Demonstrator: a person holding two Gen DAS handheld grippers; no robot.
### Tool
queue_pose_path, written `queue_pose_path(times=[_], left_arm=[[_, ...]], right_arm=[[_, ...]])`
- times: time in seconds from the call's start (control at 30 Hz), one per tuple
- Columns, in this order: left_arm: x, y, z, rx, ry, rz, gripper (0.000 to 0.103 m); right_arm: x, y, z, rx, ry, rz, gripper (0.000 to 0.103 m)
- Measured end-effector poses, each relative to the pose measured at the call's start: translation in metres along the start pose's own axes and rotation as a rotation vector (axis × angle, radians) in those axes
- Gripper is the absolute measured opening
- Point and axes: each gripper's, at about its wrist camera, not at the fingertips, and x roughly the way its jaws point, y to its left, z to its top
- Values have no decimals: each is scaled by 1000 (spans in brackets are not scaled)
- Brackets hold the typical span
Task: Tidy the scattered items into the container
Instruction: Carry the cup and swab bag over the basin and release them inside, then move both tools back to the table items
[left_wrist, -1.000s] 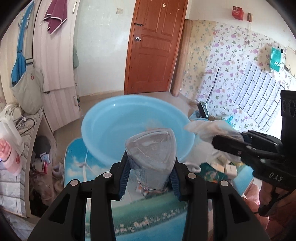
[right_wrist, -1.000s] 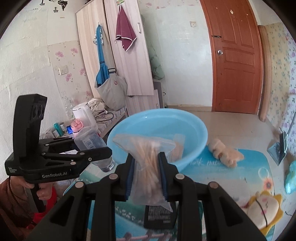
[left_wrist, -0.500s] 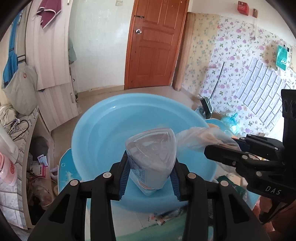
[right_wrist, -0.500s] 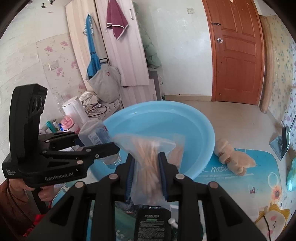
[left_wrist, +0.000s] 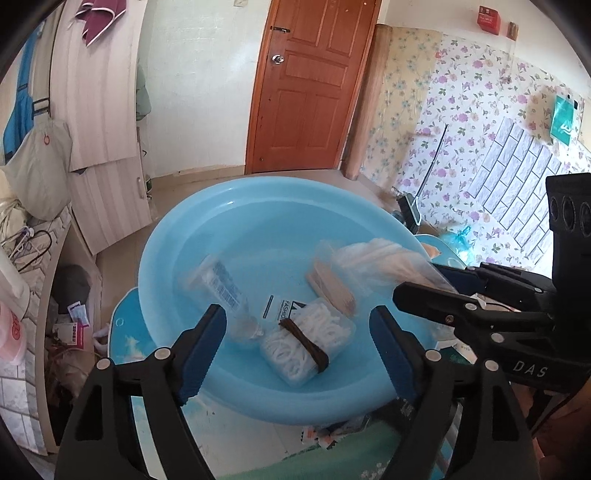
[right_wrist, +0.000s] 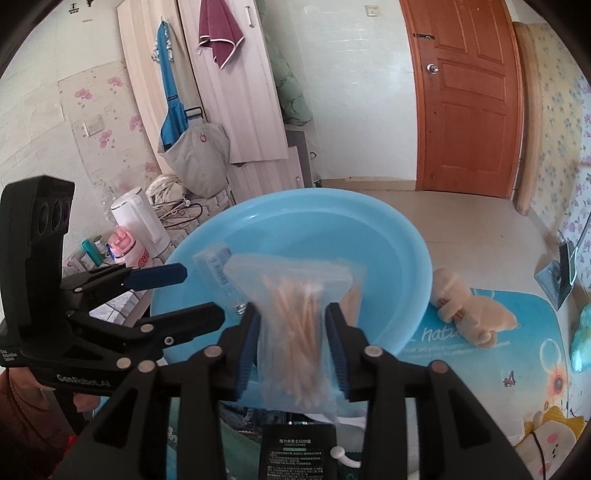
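A wide light-blue basin (left_wrist: 221, 201) (right_wrist: 406, 236) stands on the mat. My left gripper (left_wrist: 297, 332) (right_wrist: 201, 293) hovers open over its near rim with nothing between the pads. Just beyond it, a clear plastic bottle (left_wrist: 225, 295) (right_wrist: 216, 264) lies tilted and blurred inside the basin. Also in the basin are a pack of white loops with a brown band (left_wrist: 306, 343) and a pack of wooden sticks (left_wrist: 332, 291). My right gripper (right_wrist: 293, 328) (left_wrist: 421, 280) is shut on a clear bag of cotton swabs (right_wrist: 295, 325) (left_wrist: 384, 258), held above the basin's near right side.
A beige plush toy (right_wrist: 469, 314) lies on the blue mat (right_wrist: 517, 332) to the right of the basin. A black box (right_wrist: 299, 450) sits under my right gripper. A white kettle (right_wrist: 136, 218) and a pink bottle (right_wrist: 125, 245) stand on the low shelf at left.
My left gripper has opened and let go of the bottle, which now lies in the basin. Both grippers have moved forward over the basin; the right still holds the swab bag.
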Motion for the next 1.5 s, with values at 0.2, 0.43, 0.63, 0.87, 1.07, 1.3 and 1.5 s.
queue_pose_path(times=[0.2,0.43,0.63,0.87,1.07,1.3,1.5], left_arm=[[-9,1,-9,1,-9,-10,94],[-27,-9,-30,10,-21,31,102],[-38,-16,-50,-9,-13,44,102],[-43,-26,-76,-2,26,64,102],[-42,-30,-86,-14,46,73,102],[-35,-29,-96,-4,47,88,102],[-21,-25,-98,-13,50,98,102]], right_arm=[[-13,2,-3,4,-20,-10,52],[-33,-2,-20,26,-32,-13,52],[-54,-13,-43,65,-36,-33,52],[-71,-21,-70,97,-32,-53,52],[-82,-28,-87,109,-22,-75,52],[-93,-38,-105,123,-8,-134,52],[-100,-48,-119,143,4,-177,52]])
